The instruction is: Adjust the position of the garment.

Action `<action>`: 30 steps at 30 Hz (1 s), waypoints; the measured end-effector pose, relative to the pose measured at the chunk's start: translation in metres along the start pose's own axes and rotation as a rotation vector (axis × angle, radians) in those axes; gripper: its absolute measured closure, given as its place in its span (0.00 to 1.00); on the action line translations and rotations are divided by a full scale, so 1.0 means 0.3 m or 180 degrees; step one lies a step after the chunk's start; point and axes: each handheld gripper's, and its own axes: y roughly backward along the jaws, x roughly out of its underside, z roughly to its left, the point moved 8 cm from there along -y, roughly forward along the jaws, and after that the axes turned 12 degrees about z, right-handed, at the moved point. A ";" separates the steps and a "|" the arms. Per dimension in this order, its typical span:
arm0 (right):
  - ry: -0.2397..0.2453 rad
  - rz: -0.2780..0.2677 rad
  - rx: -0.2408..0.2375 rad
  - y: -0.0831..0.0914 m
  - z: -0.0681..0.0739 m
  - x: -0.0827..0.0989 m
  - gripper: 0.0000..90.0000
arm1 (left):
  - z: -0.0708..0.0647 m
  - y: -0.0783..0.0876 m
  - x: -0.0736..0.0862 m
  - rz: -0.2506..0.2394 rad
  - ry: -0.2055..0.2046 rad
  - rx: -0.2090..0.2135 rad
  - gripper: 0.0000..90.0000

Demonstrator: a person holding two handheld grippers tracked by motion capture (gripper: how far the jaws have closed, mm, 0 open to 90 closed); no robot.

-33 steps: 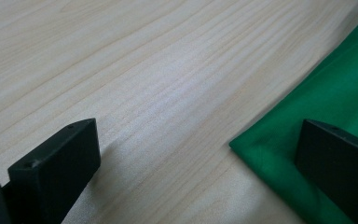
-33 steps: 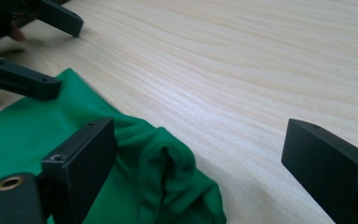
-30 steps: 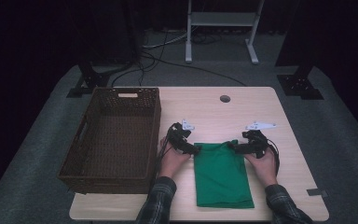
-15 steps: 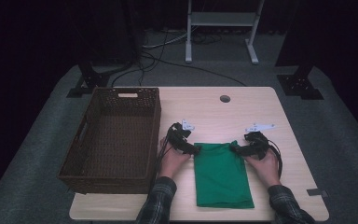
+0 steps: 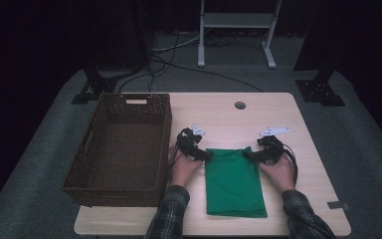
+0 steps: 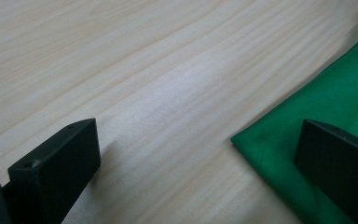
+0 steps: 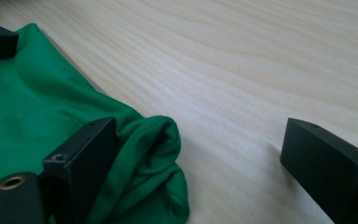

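A folded green cloth (image 5: 235, 181) lies on the wooden table (image 5: 258, 117) in front of the person. My left gripper (image 5: 205, 155) sits at the cloth's far left corner and my right gripper (image 5: 249, 155) at its far right corner. In the left gripper view the left gripper (image 6: 196, 154) is open, with one jaw over the cloth's (image 6: 335, 102) edge and the other over bare wood. In the right gripper view the right gripper (image 7: 205, 149) is open too. One of its jaws rests on the cloth, whose bunched corner (image 7: 158, 154) lies between the jaws.
A dark wicker basket (image 5: 82, 172) stands empty on the left part of the table, close to the left hand. A round cable hole (image 5: 239, 105) is in the far middle of the tabletop. Bare wood stretches beyond and to the right of the cloth.
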 end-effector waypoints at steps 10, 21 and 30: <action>-0.0006 -0.0006 0.0002 -0.016 -0.023 -0.026 0.11 | 0.025 -0.013 -0.023 -0.0011 0.0033 -0.0010 0.00; -0.0016 -0.0009 -0.0006 -0.015 -0.024 -0.025 0.11 | 0.018 0.008 -0.021 -0.0180 0.0029 0.0020 0.00; -0.0019 -0.0009 -0.0006 -0.015 -0.024 -0.025 0.11 | -0.003 0.023 -0.011 -0.0258 0.0014 0.0048 0.00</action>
